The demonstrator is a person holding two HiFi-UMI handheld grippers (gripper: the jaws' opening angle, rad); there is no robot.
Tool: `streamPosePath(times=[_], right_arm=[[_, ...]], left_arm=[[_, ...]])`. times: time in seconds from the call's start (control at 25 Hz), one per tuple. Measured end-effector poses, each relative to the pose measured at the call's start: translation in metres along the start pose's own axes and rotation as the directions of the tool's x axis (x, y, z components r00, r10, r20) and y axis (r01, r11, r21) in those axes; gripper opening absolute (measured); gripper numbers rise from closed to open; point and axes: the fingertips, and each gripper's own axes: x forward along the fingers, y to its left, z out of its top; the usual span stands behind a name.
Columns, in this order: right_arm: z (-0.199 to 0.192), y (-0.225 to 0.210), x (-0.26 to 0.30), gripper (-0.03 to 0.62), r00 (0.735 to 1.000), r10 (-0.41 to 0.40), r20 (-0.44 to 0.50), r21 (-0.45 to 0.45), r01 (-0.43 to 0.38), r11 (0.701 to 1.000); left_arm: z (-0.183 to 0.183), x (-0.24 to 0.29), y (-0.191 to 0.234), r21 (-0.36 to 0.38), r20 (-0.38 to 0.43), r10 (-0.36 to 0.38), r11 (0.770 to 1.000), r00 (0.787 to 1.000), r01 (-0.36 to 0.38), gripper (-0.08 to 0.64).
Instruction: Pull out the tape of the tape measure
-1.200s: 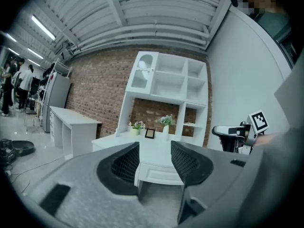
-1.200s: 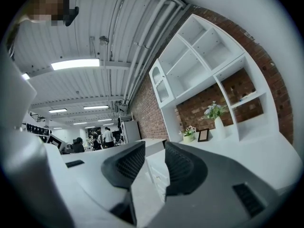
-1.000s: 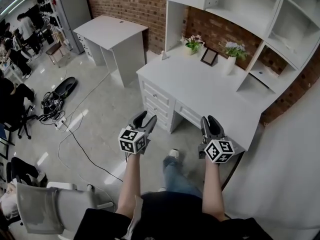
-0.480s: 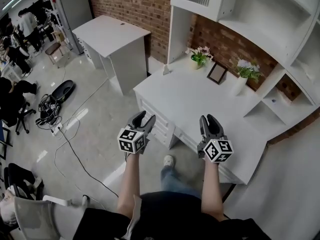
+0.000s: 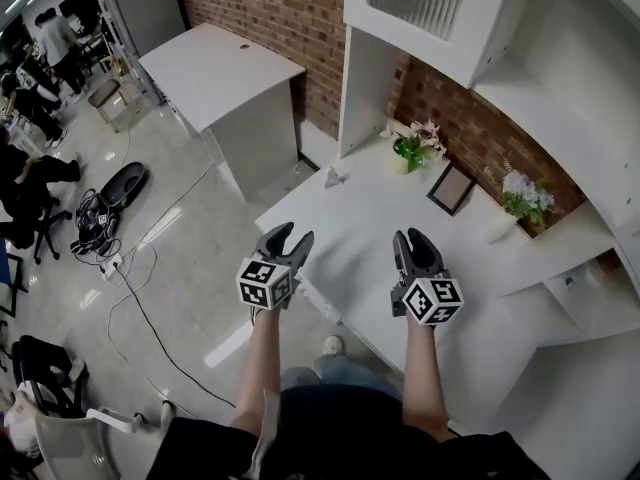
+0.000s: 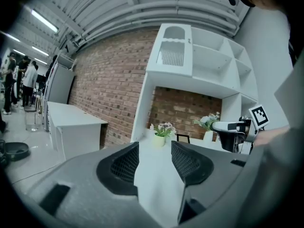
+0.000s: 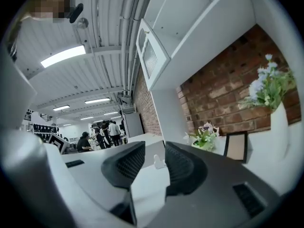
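No tape measure shows in any view. My left gripper [image 5: 293,233] is held out over the near left edge of a white desk [image 5: 370,238], jaws open and empty. My right gripper [image 5: 411,236] is alongside it over the desk's front part, also open with nothing between its pads. In the left gripper view the left gripper [image 6: 154,151] frames only bare desktop, and the right gripper [image 6: 232,132] shows at the right. In the right gripper view the right gripper [image 7: 154,158] points level along the desk toward a small white figurine [image 7: 159,162].
At the desk's back stand a small white figurine [image 5: 331,177], potted flowers [image 5: 412,148], a picture frame [image 5: 452,188] and a white vase [image 5: 505,213]. A white hutch [image 5: 430,13] overhangs the desk. A second white table [image 5: 225,68] stands left; cables [image 5: 100,218] lie on the floor.
The desk has come closer and now lies under both grippers, which have moved forward together. Both jaws stay apart as before.
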Motion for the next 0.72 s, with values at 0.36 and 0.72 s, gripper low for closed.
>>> streamPosePath(times=[0.36,0.72], right_arm=[[-0.005,-0.023,0.062,0.112,0.999,0.007,-0.037,0.029,-0.006,1.0],[-0.009,-0.039,0.107,0.111,0.997,-0.011,-0.073,0.032,0.013,0.999]], left_arm=[[0.005,0.063,0.031,0.008,-0.047,-0.022,1.0,0.999,0.022,0.186],[0.006,0.134,0.06,0.041,-0.095,-0.078,0.996,0.992,0.082,0.186]])
